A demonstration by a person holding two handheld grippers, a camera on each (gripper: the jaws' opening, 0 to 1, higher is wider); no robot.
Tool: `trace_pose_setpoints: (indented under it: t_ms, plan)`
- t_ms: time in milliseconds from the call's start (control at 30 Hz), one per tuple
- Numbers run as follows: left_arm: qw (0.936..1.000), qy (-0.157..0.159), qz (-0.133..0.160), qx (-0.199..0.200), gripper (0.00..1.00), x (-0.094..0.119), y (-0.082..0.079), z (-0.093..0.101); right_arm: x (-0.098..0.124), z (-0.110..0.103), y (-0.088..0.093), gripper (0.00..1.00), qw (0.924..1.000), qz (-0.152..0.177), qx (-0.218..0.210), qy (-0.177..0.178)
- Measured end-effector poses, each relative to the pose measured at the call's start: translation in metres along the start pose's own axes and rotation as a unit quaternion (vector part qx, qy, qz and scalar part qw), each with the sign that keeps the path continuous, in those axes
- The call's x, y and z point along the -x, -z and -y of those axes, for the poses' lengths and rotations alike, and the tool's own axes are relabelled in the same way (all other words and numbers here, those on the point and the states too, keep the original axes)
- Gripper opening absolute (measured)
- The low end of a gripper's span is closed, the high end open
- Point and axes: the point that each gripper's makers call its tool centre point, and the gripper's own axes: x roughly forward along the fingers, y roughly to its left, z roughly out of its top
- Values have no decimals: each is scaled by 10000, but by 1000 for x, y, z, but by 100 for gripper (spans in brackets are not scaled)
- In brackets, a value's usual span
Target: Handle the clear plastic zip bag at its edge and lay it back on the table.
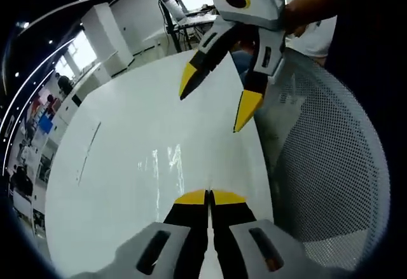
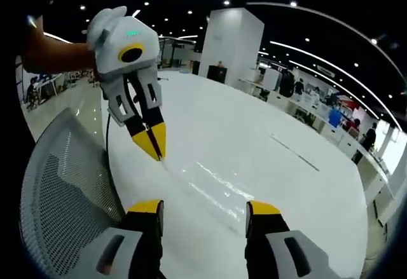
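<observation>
Here, nearest in the left gripper view, the left gripper (image 1: 208, 196) has its yellow-tipped jaws pressed together on the near edge of the clear plastic zip bag (image 1: 166, 164), which lies flat and glinting on the glossy white table (image 1: 114, 164). In the right gripper view the right gripper (image 2: 205, 208) hovers with jaws wide apart, holding nothing, the bag (image 2: 210, 187) just beyond them. A grey mesh chair back (image 1: 331, 164) stands beside the table. The bag seems laid down; next, releasing the pinch would finish.
</observation>
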Motion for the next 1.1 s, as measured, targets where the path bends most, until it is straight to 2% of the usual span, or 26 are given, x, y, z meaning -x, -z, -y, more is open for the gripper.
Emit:
trace_pose_setpoints:
  t_ms: [267,633,967,1100]
  plan:
    - [9999,66,35,-73,0,7,-9,0,-3,-5,-4,43,9998,-15,115,-190]
    - [9995,161,116,-234,0,9,-18,3,-11,-18,-13,24,9978,5,368,-544]
    - [9991,215,214,-281,0,10,-24,6,-17,-29,-19,15,9948,20,601,-817]
    - [9989,228,253,-311,0,10,-27,7,-17,-33,-23,5,9926,86,850,-864]
